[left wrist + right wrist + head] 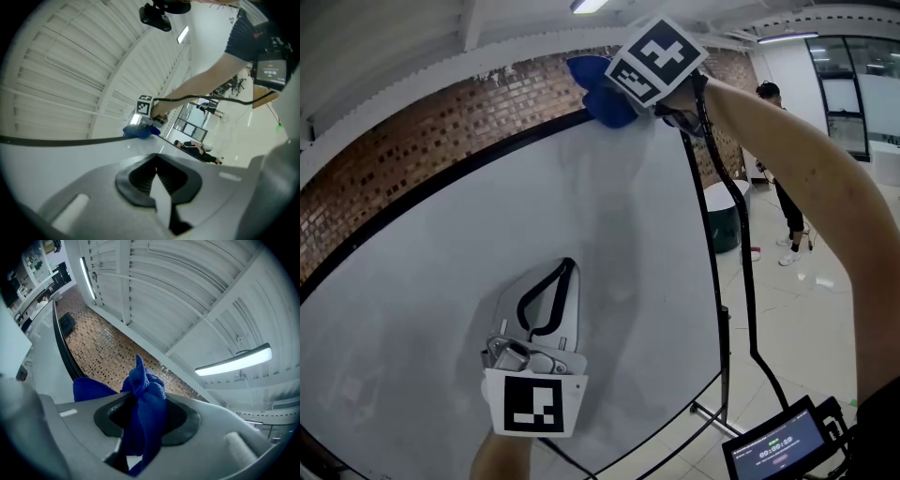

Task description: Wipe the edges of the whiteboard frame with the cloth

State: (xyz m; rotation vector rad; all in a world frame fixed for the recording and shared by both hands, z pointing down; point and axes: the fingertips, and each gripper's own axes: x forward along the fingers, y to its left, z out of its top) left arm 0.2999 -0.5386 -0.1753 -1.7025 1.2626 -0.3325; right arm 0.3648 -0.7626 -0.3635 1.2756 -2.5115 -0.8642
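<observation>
The whiteboard (487, 281) fills the head view, rimmed by a thin black frame (441, 183). My right gripper (628, 89) is raised to the frame's top edge near the upper right corner, shut on a bunched blue cloth (598, 92) that lies against that edge. In the right gripper view the cloth (146, 404) hangs between the jaws, with the frame (63, 348) running away to the left. My left gripper (568, 266) is shut and empty, low in front of the board's face. The left gripper view shows its closed jaws (156, 160), the cloth (139, 131) and the frame (56, 139).
A brick wall (394, 159) stands behind the board. The board's black stand (752, 309) runs down its right side to the tiled floor. A person (786, 202) stands at the far right near a green bin (724, 223). A small screen (778, 445) sits at bottom right.
</observation>
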